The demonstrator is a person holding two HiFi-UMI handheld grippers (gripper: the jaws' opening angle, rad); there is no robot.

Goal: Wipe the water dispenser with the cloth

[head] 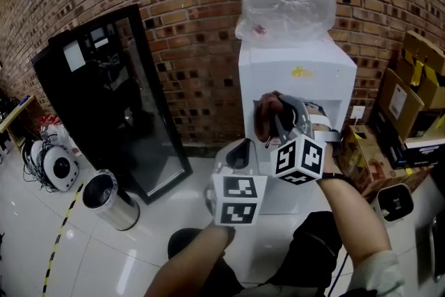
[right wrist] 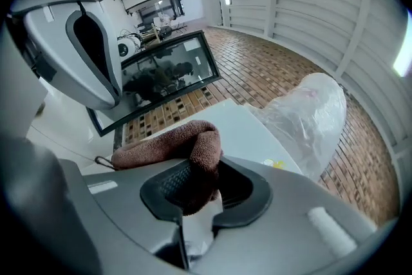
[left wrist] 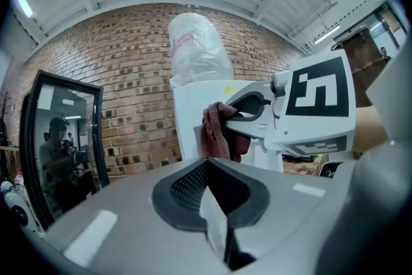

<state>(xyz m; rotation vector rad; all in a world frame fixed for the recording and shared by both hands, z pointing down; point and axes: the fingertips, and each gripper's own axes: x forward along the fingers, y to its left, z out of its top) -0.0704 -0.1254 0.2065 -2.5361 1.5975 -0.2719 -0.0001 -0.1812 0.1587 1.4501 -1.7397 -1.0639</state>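
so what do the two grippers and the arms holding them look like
Both the left gripper and the right gripper have smooth light grey plastic shells, with dark grey, finely textured pads lining the jaws. Each carries a white cube printed with black square markers. The forearms are bare; a pale sleeve begins near the right elbow.

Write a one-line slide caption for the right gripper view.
Right gripper clamps a bunched brown terry cloth in front of the white plastic water dispenser topped by a clear wrapped bottle.
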